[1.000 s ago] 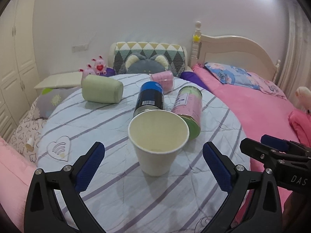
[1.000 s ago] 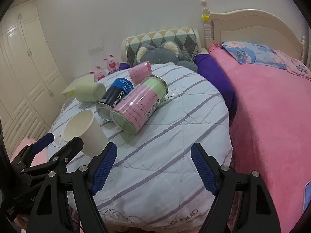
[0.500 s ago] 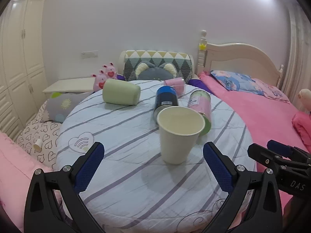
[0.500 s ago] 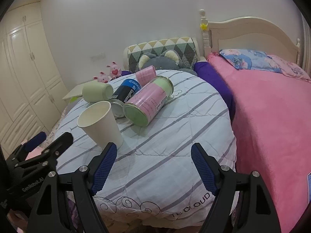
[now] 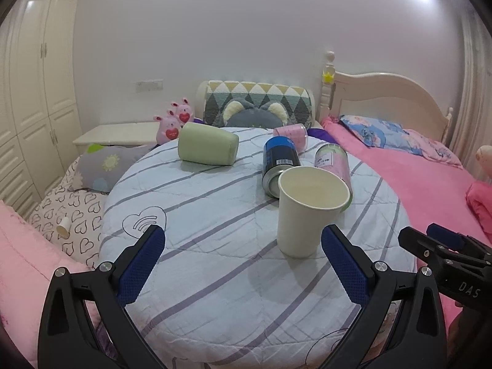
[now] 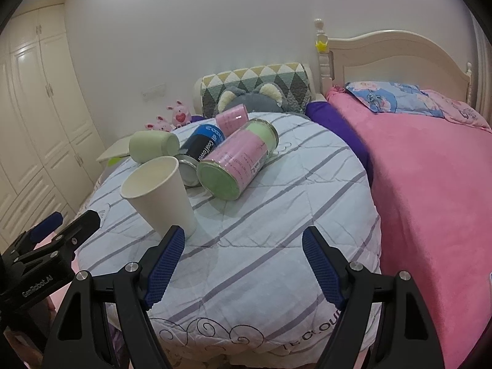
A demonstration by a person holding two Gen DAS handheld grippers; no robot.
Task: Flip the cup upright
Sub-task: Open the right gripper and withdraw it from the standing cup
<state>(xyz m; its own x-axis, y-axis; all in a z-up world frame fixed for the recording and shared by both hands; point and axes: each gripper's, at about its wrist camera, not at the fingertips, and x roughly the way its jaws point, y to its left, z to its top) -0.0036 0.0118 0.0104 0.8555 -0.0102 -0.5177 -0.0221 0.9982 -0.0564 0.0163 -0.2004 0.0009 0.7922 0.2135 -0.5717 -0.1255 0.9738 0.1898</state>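
A white paper cup (image 5: 307, 209) stands upright, mouth up, on the round striped table cover (image 5: 200, 215); it also shows in the right wrist view (image 6: 160, 193). My left gripper (image 5: 243, 264) is open and empty, drawn back in front of the cup, its right fingertip (image 5: 341, 255) near the cup's base. My right gripper (image 6: 243, 264) is open and empty, to the right of the cup, with its left fingertip (image 6: 167, 255) close to the cup's base.
Behind the cup lie a blue can (image 5: 278, 163), a pink-and-green can (image 6: 236, 160), a small pink can (image 5: 292, 135) and a pale green cup (image 5: 207, 147) on its side. A pink bed (image 6: 430, 184) is on the right, a cupboard (image 5: 33, 92) on the left.
Both grippers have pulled back and risen from the cup, which now looks smaller and farther off. The cup stays upright and has not moved on the table.
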